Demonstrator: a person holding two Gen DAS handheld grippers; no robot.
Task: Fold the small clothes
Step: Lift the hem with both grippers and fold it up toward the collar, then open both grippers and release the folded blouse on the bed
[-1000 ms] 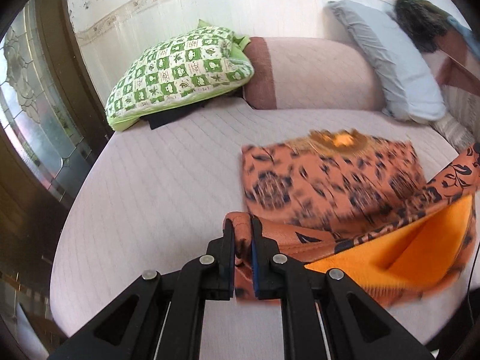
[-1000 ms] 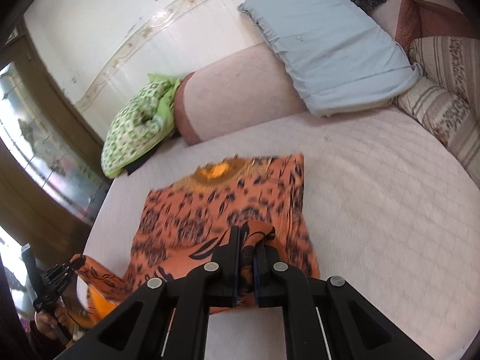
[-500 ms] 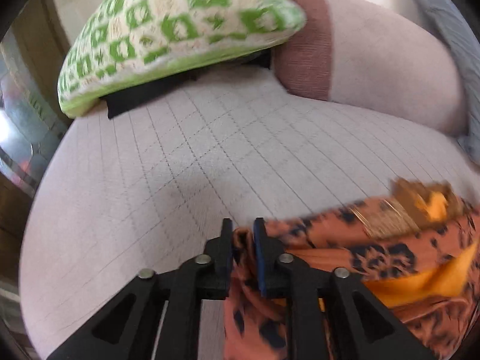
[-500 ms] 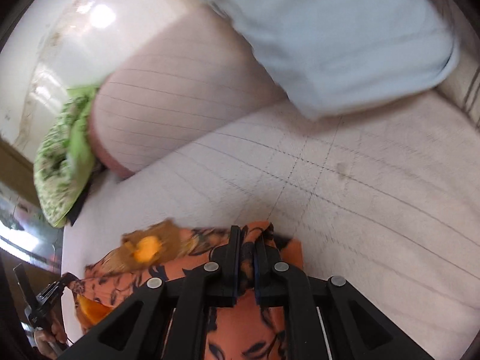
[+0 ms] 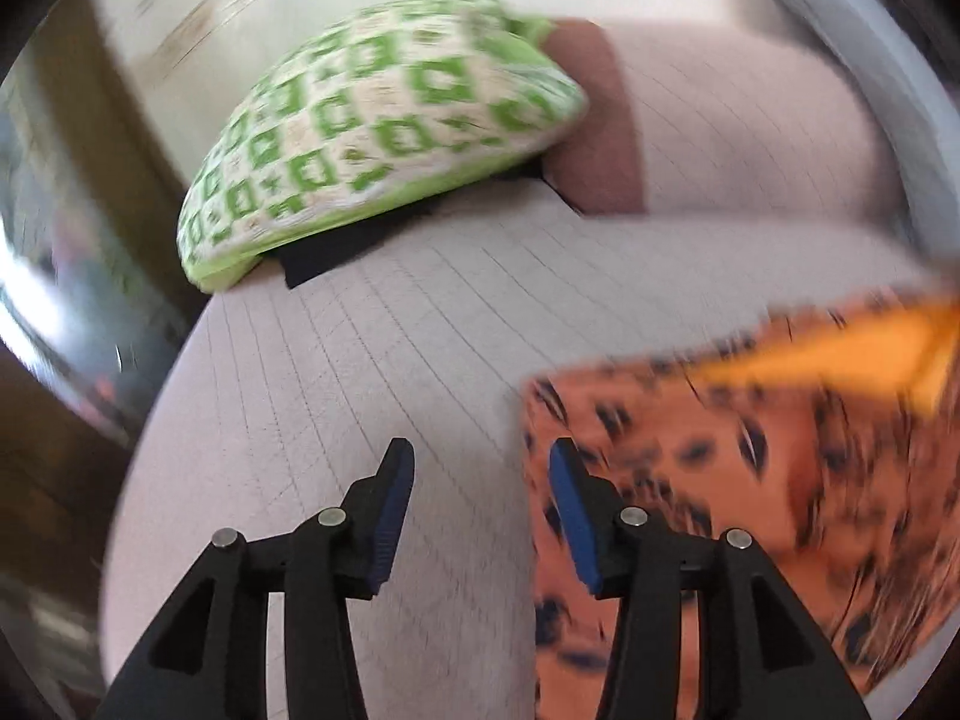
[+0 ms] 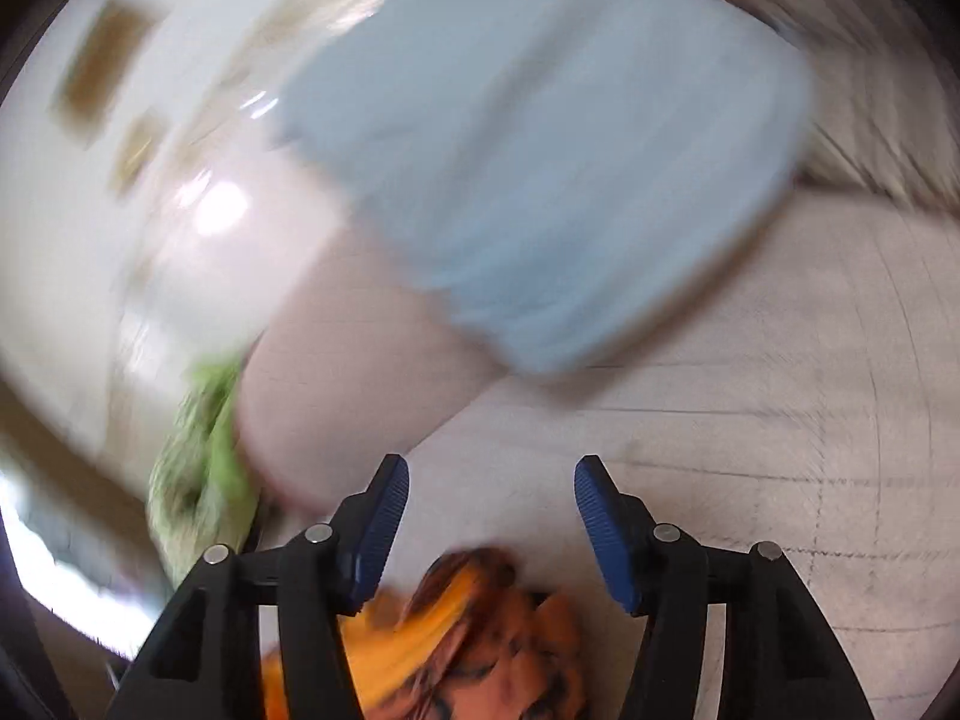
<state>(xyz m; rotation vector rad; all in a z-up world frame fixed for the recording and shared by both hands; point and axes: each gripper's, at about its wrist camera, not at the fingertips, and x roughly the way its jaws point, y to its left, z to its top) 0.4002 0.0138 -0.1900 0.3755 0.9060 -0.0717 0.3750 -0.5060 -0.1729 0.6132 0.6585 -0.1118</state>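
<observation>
An orange garment with a dark leaf print (image 5: pixel 750 480) lies on the pink quilted bed (image 5: pixel 360 372), filling the lower right of the left wrist view. My left gripper (image 5: pixel 480 462) is open and empty at the garment's left edge; its right finger overlaps the cloth. My right gripper (image 6: pixel 491 480) is open and empty, with the garment's edge (image 6: pixel 480 630) just below and between its fingers. Both views are blurred by motion.
A green-and-white checked pillow (image 5: pixel 372 144) rests on a dark cloth at the back left. A pink bolster (image 5: pixel 720 132) lies along the wall. A light blue pillow (image 6: pixel 540 168) leans behind the right gripper. A wooden door frame (image 5: pixel 60 300) stands at the left.
Both grippers have carried the garment's edge forward over the rest of it and then opened, letting the cloth drop. The garment now lies folded over.
</observation>
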